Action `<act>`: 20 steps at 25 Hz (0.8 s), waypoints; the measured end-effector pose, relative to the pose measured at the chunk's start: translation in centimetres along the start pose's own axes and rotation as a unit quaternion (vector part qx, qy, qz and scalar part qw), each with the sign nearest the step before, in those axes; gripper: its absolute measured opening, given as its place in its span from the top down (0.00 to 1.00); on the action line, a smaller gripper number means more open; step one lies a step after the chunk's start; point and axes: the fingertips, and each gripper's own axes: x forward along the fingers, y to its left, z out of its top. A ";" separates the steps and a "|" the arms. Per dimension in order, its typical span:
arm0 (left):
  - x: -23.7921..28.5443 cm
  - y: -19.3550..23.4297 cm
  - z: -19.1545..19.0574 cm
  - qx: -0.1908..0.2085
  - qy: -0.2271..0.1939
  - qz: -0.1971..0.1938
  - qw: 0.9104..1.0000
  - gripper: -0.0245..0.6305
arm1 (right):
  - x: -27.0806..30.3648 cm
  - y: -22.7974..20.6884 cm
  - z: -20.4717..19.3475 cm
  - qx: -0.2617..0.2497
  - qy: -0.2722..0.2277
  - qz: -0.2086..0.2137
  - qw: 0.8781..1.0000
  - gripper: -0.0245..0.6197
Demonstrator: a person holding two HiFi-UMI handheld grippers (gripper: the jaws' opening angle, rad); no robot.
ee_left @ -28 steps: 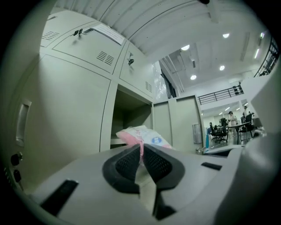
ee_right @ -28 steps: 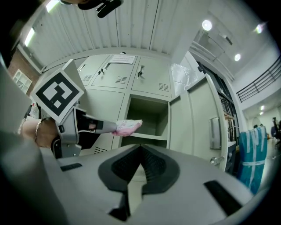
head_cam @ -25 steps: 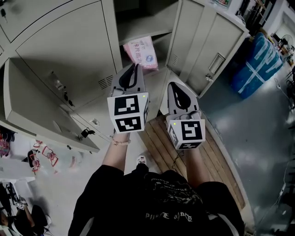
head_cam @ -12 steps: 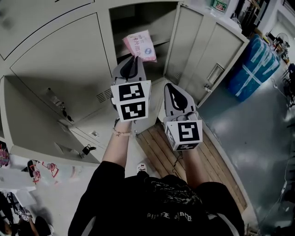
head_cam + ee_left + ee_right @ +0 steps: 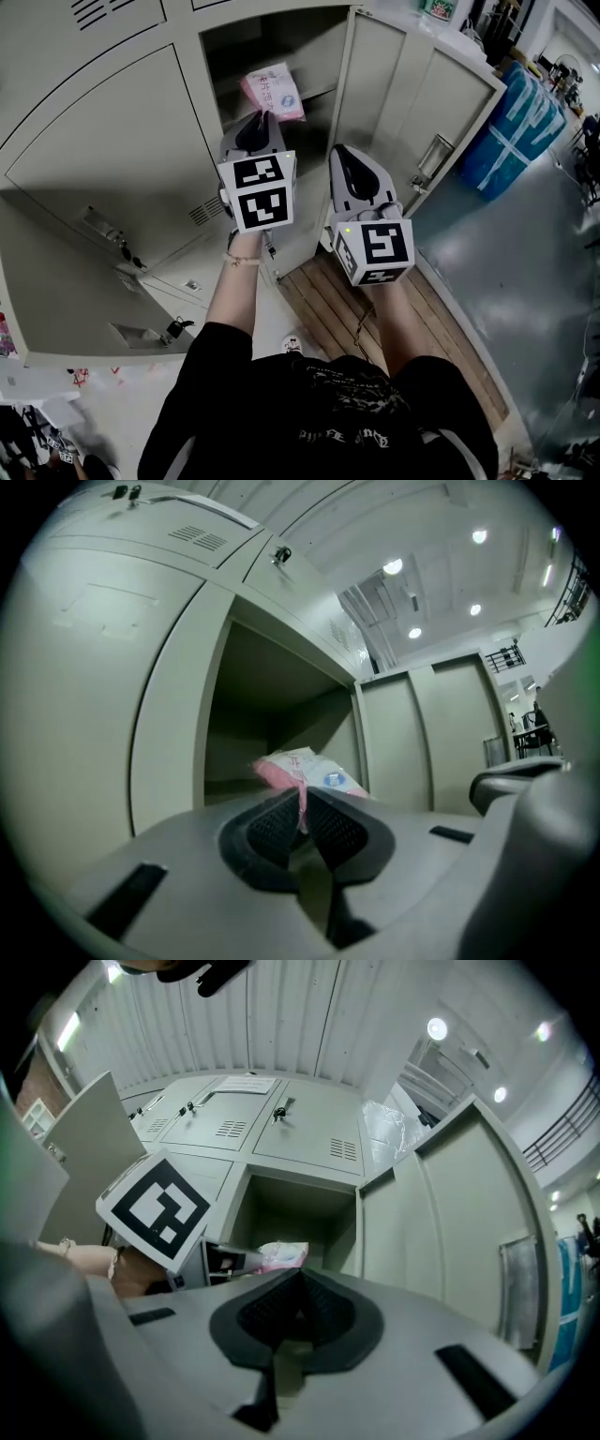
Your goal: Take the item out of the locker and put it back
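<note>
Grey lockers (image 5: pixel 112 159) fill the scene, with one compartment (image 5: pixel 314 52) standing open. Over the past second the left gripper (image 5: pixel 263 116), clamped on the edge of a pink packet (image 5: pixel 272 91), has carried it up to the compartment's mouth, apparently the return leg. Both forearms reach forward, roughly level. The right gripper (image 5: pixel 298 1283), closed and empty, rides alongside.
</note>
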 end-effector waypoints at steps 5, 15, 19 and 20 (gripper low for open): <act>2.0 0.6 0.3 -0.006 0.005 0.018 1.000 0.93 | 0.9 -0.1 -1.1 0.018 0.007 0.006 1.000 0.95; 6.2 0.2 -0.6 -0.001 0.050 0.057 0.997 0.92 | 1.9 -0.4 -0.7 0.031 0.000 0.020 0.999 0.95; 7.7 1.0 -1.0 -0.001 0.059 0.074 0.996 0.92 | 1.6 -1.0 -1.3 0.030 0.008 0.017 0.999 0.95; 8.0 1.2 -1.2 -0.002 0.064 0.078 0.995 0.92 | 1.6 -1.2 -1.4 0.032 0.010 0.014 0.999 0.95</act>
